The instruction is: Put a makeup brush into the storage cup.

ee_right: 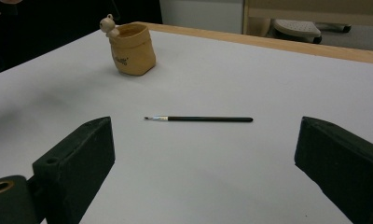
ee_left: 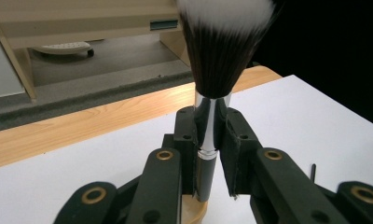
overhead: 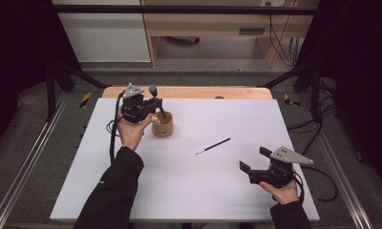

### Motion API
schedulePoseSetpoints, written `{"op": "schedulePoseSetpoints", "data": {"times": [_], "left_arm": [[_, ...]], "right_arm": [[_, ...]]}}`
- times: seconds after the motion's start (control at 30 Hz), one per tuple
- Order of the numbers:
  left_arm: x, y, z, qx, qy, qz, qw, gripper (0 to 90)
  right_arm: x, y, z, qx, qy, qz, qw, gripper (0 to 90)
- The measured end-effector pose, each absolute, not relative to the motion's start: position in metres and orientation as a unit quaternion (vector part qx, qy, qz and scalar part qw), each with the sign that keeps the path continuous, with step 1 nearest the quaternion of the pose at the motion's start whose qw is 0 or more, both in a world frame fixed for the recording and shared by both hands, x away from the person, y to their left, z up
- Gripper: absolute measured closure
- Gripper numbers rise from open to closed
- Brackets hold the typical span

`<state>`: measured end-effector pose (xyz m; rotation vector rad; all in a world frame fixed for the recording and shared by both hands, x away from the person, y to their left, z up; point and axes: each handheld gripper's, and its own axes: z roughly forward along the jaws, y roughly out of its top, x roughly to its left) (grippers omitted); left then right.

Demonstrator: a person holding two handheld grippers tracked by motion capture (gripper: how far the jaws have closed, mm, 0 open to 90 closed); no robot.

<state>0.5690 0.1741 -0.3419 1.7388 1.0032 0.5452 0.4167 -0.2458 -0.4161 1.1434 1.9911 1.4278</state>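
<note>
Holding a big brush [ee_left: 211, 116] upright in the left gripper [overhead: 146, 109], jaws clenched on its silver ferrule, bristles up, handle pointing straight down. Hanging just above the tan cup [overhead: 162, 125], whose rim is peeking out directly beneath the handle in the left gripper view, so the coming move likely being a straight lowering along the brush's long axis into the cup's mouth. Keeping that axis plumb probably mattering most, since a tilt could catch the rim or tip the soft cup. Resting the right gripper [overhead: 256, 160] low at the near right of the table [overhead: 284, 119], jaws released and holding nothing, facing a thin brush [ee_right: 198, 119] lying flat on the white surface, its long axis running crosswise between the jaws, tip toward the cup. Right hand being the nearer one to that thin brush; left hand the nearer to the cup. Beyond the white sheet, showing a strip of wood table edge, then grey floor and pale wooden furniture at the back, dark at both sides.
</note>
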Motion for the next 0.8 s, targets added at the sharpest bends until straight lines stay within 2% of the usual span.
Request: {"op": "schedulePoseSetpoints", "data": {"times": [0.8], "left_arm": [[0.580, 0.172, -0.368, 0.733, 0.427, 0.229, 0.477, 76.8]], "right_arm": [[0.417, -0.244, -0.418, 0.412, 0.722, 0.512, 0.214, 5.2]]}}
